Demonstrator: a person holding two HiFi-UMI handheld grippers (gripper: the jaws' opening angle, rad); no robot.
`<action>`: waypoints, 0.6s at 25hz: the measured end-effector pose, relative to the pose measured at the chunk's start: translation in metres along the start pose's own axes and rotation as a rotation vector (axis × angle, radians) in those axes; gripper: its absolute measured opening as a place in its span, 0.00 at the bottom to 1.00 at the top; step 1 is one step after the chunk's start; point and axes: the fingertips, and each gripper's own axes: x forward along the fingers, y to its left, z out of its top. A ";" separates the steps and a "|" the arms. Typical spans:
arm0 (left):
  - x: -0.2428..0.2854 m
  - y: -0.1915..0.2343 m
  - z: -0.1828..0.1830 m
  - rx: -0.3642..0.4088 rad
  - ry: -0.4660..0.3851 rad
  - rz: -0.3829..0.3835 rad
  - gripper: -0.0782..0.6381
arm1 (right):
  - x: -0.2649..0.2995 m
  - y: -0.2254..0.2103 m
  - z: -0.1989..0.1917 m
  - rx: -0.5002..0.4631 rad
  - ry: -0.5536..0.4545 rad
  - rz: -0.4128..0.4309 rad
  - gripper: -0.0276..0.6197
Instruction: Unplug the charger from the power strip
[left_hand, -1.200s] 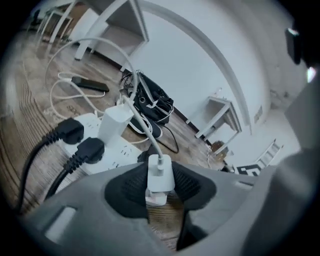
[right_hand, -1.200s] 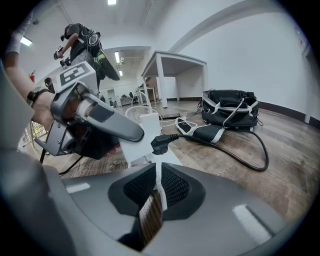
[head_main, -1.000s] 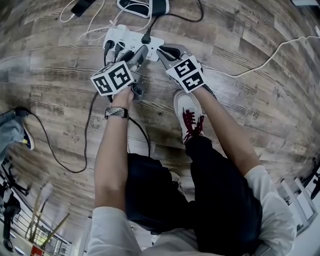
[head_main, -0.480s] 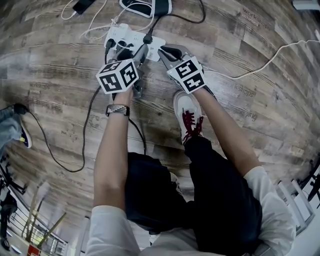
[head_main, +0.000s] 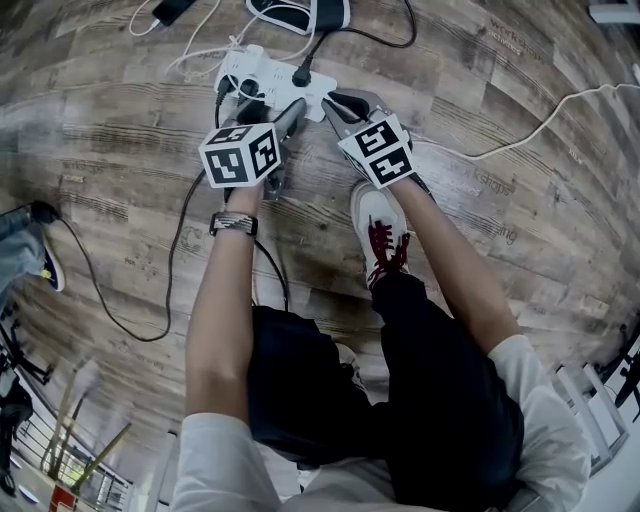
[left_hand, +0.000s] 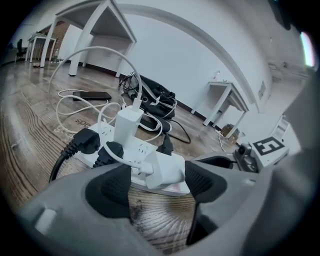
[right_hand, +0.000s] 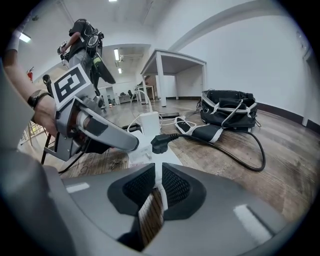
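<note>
To steady the power strip (right_hand: 146, 151), the right tongs (right_hand: 160, 186) pinch its end, while the left tongs (left_hand: 157, 186) are opening wide around the charger (left_hand: 167, 169) without gripping it.

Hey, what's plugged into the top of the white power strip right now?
On the power strip: a large black plug, a smaller black plug, a tall white charger, another black plug and a low white charger nearest. The sockets and prongs beneath them are covered.

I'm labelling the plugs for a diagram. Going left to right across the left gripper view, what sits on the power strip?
Large black plug → smaller black plug → tall white charger → low white charger.
</note>
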 end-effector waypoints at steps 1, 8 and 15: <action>-0.001 0.000 -0.001 0.004 0.006 -0.002 0.58 | -0.002 0.000 0.000 0.000 0.000 -0.002 0.11; -0.011 0.005 -0.013 0.033 0.049 0.021 0.58 | -0.017 0.002 0.000 0.012 -0.042 -0.030 0.11; -0.023 0.005 -0.025 0.058 0.097 0.027 0.58 | -0.036 -0.002 0.010 0.064 -0.086 -0.069 0.11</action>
